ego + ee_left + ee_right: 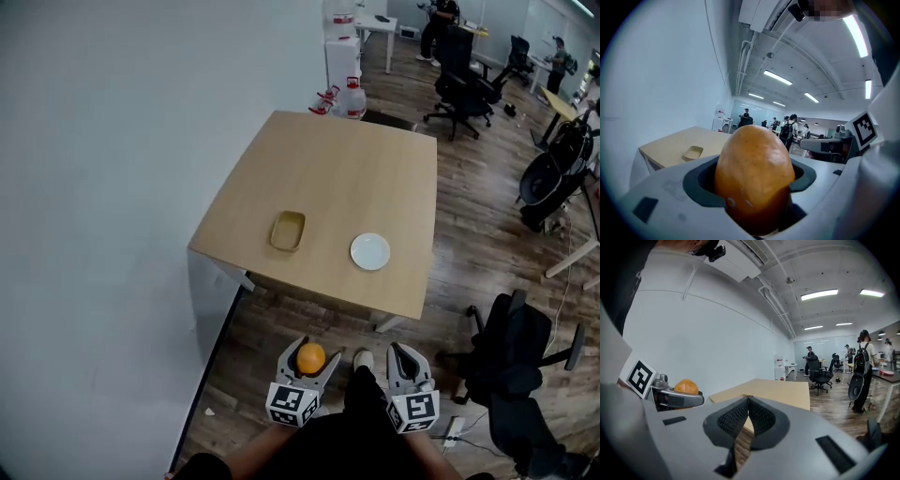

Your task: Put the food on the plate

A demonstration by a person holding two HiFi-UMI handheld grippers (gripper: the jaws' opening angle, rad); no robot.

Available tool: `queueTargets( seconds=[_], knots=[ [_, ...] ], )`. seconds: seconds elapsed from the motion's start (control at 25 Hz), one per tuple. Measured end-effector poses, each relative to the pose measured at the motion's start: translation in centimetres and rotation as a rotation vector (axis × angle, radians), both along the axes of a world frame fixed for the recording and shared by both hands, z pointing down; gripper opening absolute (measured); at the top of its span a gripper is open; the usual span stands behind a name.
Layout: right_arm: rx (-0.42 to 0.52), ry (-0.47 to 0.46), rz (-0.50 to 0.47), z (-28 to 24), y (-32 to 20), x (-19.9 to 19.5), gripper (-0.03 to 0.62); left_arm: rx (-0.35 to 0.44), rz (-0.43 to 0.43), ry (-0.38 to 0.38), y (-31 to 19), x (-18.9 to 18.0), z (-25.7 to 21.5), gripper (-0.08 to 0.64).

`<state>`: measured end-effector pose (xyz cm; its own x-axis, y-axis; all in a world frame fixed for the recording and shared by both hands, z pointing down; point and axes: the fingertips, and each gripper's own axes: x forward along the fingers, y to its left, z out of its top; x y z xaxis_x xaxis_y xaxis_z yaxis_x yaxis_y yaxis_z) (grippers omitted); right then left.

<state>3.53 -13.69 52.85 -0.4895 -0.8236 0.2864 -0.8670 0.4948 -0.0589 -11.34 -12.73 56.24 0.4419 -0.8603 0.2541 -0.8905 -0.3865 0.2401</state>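
My left gripper [310,359] is shut on an orange, egg-shaped piece of food [310,357], held low in front of the person, short of the table. That food [754,176] fills the left gripper view, clamped between the jaws. From the right gripper view the food [686,386] shows at the left. My right gripper [403,361] is shut with nothing in it, its pads [740,418] pressed together. A white round plate [370,251] lies near the table's front right. A tan shallow dish [288,231] sits to its left.
The wooden table [356,178] stands against a white wall [103,187]. A black office chair [516,356] is on the right of the person. More chairs [464,84] and people stand at the far end of the room on the wooden floor.
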Motion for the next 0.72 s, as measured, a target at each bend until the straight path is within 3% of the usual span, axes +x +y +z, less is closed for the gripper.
queueTargets(
  seconds=[0.48,0.72],
  knots=[
    [-0.034,-0.126,0.041,-0.9,-11.2,5.0,0.06,-0.082,0.093,-0.123,-13.8,4.7,5.0,0.325],
    [-0.027,-0.147,0.001,-1.3,-15.8,5.9,0.06,-0.124,0.121,-0.166,-19.8,6.1,8.6,0.325]
  ],
)
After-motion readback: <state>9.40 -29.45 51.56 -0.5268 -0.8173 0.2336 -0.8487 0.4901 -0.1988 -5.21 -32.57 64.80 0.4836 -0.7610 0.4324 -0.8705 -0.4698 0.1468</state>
